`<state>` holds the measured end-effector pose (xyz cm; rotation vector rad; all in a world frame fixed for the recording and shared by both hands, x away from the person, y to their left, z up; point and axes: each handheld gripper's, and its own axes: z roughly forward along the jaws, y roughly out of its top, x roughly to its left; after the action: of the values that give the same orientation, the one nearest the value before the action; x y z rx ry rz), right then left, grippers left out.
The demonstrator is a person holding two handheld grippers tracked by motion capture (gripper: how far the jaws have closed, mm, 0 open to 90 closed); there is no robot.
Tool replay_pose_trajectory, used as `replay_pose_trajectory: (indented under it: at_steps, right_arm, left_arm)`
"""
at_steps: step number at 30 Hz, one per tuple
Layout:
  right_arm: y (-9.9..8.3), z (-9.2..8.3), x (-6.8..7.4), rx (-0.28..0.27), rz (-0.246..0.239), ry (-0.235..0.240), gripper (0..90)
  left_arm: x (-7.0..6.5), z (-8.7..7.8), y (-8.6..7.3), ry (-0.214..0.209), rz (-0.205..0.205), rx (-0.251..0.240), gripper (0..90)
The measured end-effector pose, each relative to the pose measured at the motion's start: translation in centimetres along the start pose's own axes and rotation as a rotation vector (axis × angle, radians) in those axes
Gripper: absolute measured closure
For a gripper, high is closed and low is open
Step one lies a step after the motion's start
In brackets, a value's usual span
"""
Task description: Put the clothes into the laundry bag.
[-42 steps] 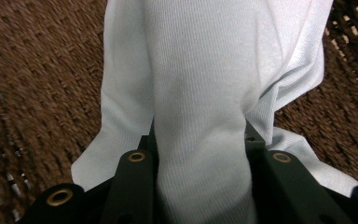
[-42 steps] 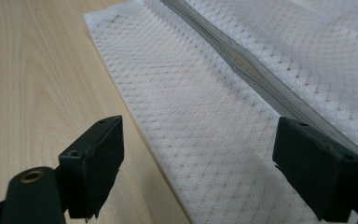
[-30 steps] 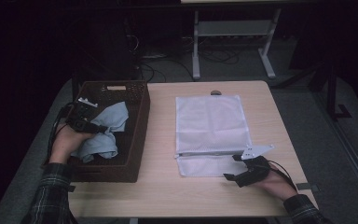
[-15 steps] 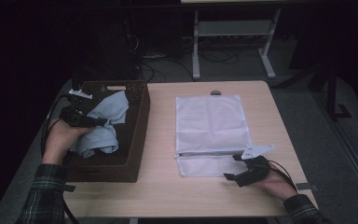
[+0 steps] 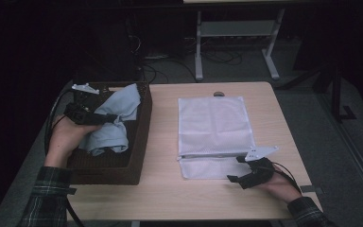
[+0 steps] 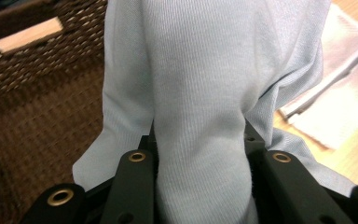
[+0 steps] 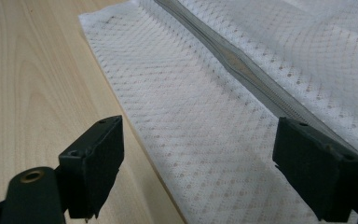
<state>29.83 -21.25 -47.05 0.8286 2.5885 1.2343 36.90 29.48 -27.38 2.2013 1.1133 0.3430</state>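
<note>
A: What is gripped, and where?

B: A pale blue cloth (image 5: 113, 118) is clamped between the jaws of the left gripper (image 5: 92, 117), at the left of the high view, above the basket (image 5: 139, 142). Part of it is bunched inside the basket, and a fold is draped toward the rim.

A: And the other side?

B: The right gripper (image 5: 251, 172), at the lower right, is held with its jaws spread wide and nothing between them, low over the flap of the mesh bag (image 5: 215, 125).

A: What could go wrong?

B: The trailing cloth could be caught on the woven rim and dragged from the jaws, since much of it is left hanging. The bag's mouth could stay flat if only the top mesh layer is missed by the open jaws.

A: What is gained from each view?

B: The zip (image 7: 242, 70) and the mesh weave are made plain in the right gripper view; in the high view only a thin line is seen. The squeeze on the cloth (image 6: 196, 93) is confirmed in the left gripper view
</note>
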Motion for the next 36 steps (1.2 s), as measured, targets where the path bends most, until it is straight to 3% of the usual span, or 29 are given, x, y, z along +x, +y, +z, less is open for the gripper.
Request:
replay_pose_trajectory:
  at_steps: [20, 28, 36]
  right_arm:
    - [0.0, -0.1, -0.2, 0.000, 0.003, -0.005, 15.8]
    - [0.0, -0.2, -0.2, -0.003, -0.001, -0.005, 15.8]
    - [0.0, -0.3, -0.2, -0.006, 0.002, -0.005, 15.8]
  left_arm:
    - [-6.5, 0.5, 3.0, -0.112, 0.109, -0.077, 67.3]
    - [-8.9, 1.4, 3.8, -0.146, 0.139, -0.080, 67.3]
    - [-11.1, 3.2, 3.6, -0.194, 0.164, -0.082, 67.3]
